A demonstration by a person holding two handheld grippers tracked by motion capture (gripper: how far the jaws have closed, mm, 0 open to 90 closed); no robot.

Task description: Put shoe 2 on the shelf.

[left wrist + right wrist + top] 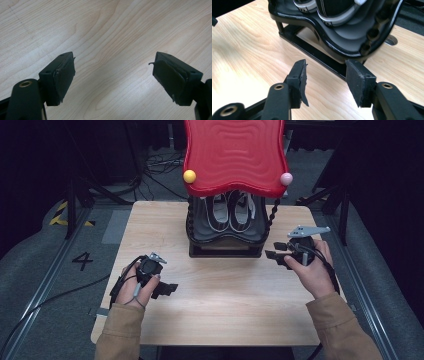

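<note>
a dark room is seen around the wooden table (215, 315), which is bare in front. the shoes (230, 212) are resting on the rack (225, 237) at the far edge, under a red top (235, 155). the right gripper (274, 254), jaws apart and empty, is being held near the rack's base; a post could be clipped. the left gripper (167, 290), also apart and empty, is being held over open wood.

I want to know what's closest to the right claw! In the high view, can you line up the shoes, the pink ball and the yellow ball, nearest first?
From the right claw:
1. Shoes, on the black shelf just up and left of it.
2. Pink ball, on the red top's right corner, straight above.
3. Yellow ball, on the red top's left corner, farthest.
</note>
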